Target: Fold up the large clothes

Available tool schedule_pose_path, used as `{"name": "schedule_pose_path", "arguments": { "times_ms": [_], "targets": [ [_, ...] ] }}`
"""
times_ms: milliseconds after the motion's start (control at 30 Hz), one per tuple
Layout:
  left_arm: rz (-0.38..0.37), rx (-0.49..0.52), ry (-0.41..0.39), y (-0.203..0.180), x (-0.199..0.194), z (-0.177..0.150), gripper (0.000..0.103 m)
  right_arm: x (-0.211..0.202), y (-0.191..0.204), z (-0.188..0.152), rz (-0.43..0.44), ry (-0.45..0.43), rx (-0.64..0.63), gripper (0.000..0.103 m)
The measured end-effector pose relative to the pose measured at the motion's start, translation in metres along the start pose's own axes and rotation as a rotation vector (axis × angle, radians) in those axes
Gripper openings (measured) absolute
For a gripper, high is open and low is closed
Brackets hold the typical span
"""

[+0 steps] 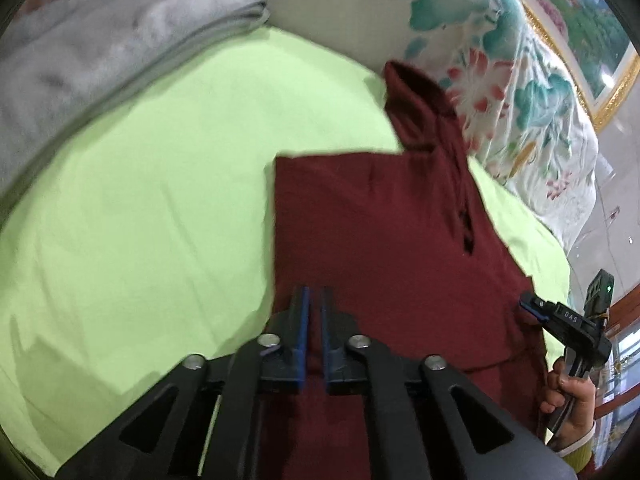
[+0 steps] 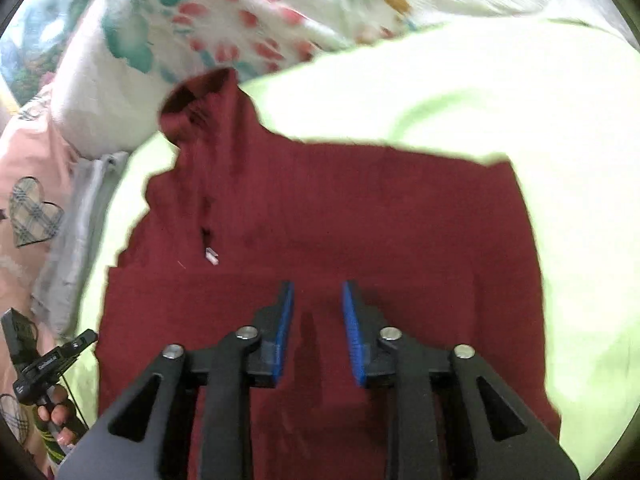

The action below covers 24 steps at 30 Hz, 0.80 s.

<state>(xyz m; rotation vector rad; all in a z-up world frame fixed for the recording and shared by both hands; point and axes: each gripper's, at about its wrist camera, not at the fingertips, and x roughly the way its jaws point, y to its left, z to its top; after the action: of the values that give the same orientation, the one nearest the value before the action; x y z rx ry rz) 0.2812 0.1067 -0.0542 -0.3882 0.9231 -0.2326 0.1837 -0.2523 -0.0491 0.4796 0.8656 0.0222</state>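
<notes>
The maroon top [image 2: 320, 220] lies mid-frame, partly folded on the green sheet [image 2: 520, 100]. Left gripper [image 1: 315, 300]: jaws together, empty. Right gripper [image 2: 318, 296]: jaws apart, empty. Advise gripping the lower hem evenly, folding upward.

Maroon collared shirt [image 2: 320, 216] partly folded, flat on green sheet [image 2: 520, 100].

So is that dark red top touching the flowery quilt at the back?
Touching. In the right wrist view the maroon top's collar end lies right against the floral quilt, no green sheet showing between them there.
</notes>
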Motion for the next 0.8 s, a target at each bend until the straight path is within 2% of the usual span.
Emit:
{"name": "schedule_pose_path", "arguments": {
  "times_ms": [100,167,267,400,500,567,700,800],
  "targets": [
    [-0.024,0.029,-0.006,-0.022,0.003,0.020,0.018,0.009,0.016,0.026,0.035,-0.016,-0.054,0.033],
    [-0.035,0.046,-0.001,-0.033,0.003,0.029,0.033,0.019,0.029,0.045,0.060,-0.017,-0.080,0.033],
    [-0.051,0.069,-0.010,-0.056,0.017,0.055,0.050,0.036,0.047,0.077,0.096,-0.011,-0.117,0.033],
    [-0.065,0.068,-0.018,-0.077,0.046,0.094,0.057,0.062,0.067,0.117,0.127,-0.028,-0.170,0.033],
    [-0.099,0.054,-0.027,-0.087,0.076,0.134,0.061,0.087,0.077,0.149,0.161,-0.033,-0.195,0.038],
    [-0.097,0.057,-0.033,-0.093,0.095,0.161,0.066,0.103,0.082,0.167,0.164,-0.028,-0.219,0.040],
    [-0.091,0.067,-0.022,-0.101,0.137,0.206,0.068,0.131,0.089,0.195,0.163,-0.038,-0.241,0.045],
    [-0.046,0.081,-0.006,-0.101,0.172,0.231,0.068,0.152,0.088,0.211,0.151,-0.046,-0.246,0.045]
  ]
}}
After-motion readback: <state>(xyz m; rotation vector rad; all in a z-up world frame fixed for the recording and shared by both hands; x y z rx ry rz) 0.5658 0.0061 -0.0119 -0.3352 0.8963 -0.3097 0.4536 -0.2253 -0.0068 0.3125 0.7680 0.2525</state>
